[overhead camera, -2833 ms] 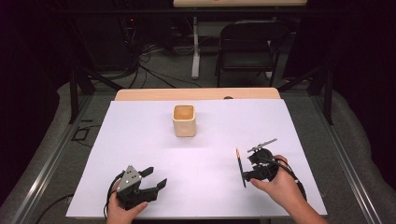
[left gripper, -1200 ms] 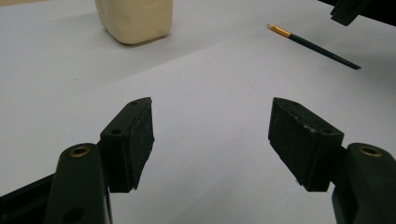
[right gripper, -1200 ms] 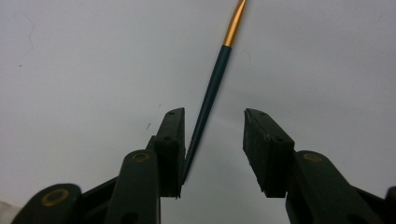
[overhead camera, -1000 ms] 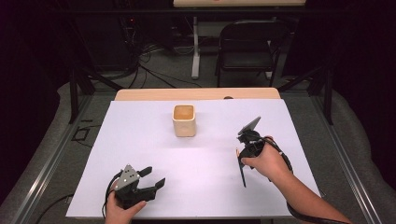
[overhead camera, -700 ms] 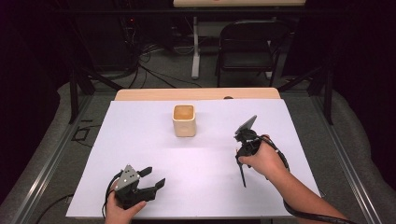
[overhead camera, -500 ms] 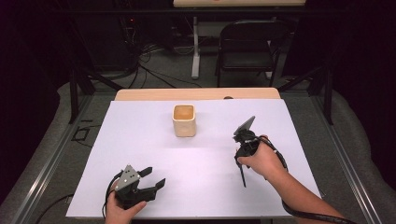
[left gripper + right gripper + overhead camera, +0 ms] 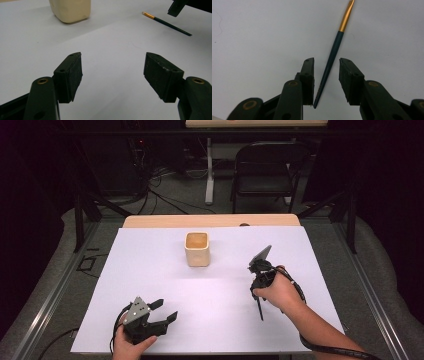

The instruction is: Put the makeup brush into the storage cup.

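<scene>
My right gripper stood with its jaws a little apart, one on each side of the paintbrush, neither one visibly pressing it. In the right gripper view the brush lay flat on the white table cover, its long axis running from about 7 o'clock to 1 o'clock, dark green handle end down between the jaws and the gold ferrule pointing away toward 1 o'clock. From the high view the right gripper sat at roughly 3 o'clock on the sheet, with the brush showing below my hand. The cream square cup stood upright at about 12 o'clock, well apart from the brush. My left gripper rested near 7 o'clock, jaws spread wide and empty.
</scene>
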`<state>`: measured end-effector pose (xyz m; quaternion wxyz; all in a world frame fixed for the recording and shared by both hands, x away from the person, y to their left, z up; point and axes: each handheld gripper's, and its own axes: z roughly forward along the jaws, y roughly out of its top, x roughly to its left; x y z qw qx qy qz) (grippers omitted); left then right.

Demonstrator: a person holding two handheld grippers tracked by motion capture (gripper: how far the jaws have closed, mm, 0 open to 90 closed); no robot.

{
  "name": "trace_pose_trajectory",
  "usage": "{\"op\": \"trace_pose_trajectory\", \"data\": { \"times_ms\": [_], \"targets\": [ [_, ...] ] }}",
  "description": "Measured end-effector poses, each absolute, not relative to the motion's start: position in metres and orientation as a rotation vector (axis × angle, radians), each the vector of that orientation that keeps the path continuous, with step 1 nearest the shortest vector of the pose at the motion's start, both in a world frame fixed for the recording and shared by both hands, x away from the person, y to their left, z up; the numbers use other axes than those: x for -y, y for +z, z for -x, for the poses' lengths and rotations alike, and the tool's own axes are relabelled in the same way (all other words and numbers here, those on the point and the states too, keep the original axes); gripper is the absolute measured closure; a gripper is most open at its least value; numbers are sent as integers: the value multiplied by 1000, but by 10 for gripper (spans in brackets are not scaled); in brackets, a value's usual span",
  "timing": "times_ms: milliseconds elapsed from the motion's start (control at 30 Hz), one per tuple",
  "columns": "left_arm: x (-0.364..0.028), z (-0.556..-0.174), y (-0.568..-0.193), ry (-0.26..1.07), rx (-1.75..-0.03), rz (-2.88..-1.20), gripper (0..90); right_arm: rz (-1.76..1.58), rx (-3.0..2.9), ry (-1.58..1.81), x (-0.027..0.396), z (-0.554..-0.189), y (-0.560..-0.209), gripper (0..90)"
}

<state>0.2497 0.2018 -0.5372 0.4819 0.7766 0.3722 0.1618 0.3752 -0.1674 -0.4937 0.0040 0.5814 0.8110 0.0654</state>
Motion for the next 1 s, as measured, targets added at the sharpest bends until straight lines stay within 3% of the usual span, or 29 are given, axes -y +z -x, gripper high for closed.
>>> {"op": "trace_pose_trajectory", "data": {
  "times_ms": [967,1000],
  "targets": [
    [-202,-250,-537,394,-906,-1893,312,-1874,-2500,281,165,-378,-510,670],
    [-202,-250,-537,394,-907,-1893,312,-1846,-2547,169,166,-380,-505,671]
  ]
}}
